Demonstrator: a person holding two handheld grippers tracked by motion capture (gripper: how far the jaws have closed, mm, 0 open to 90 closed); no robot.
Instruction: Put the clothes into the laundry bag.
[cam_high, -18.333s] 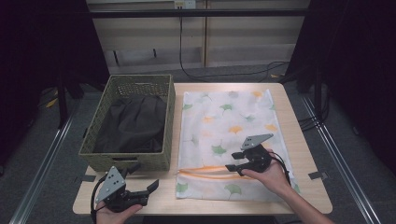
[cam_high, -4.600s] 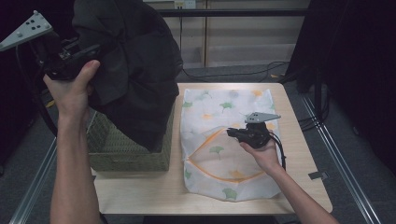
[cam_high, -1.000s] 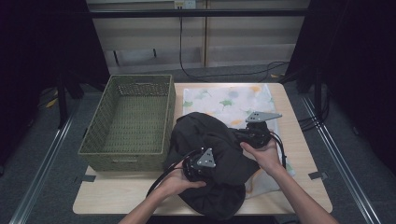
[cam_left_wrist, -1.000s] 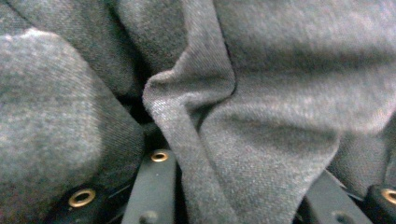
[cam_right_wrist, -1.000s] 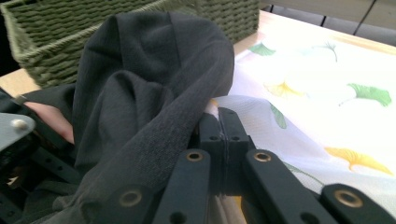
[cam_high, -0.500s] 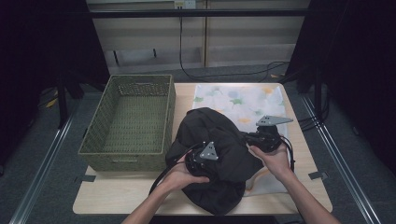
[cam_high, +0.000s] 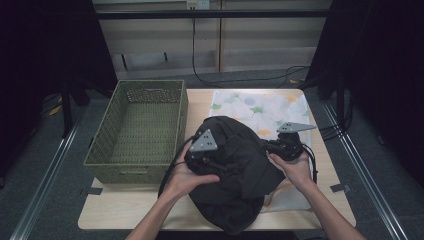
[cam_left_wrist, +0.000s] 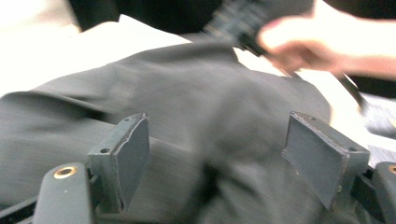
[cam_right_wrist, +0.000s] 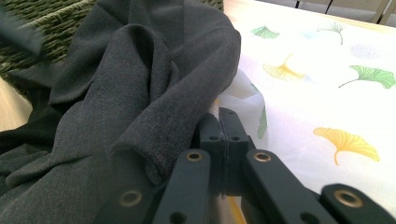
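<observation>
Nearest us, the dark garment (cam_high: 235, 175) lies bunched on the table (cam_high: 125, 215), its lower edge at the table's front and most of it covering the near part of the leaf-print bag (cam_high: 260, 107). Our left gripper (cam_high: 207, 157) sits over the garment's left side; its jaws have just been opening and now stand apart, with a fold of fabric (cam_left_wrist: 210, 140) between them but not pressed by the pads. Our right gripper (cam_high: 280, 147) is at the garment's right edge, its jaws together, and in its own view they pinch the bag's white edge (cam_right_wrist: 243, 98) just beside the garment's grey fold (cam_right_wrist: 154, 93). Farther off to the left stands the wicker basket (cam_high: 137, 130), beside the garment.
</observation>
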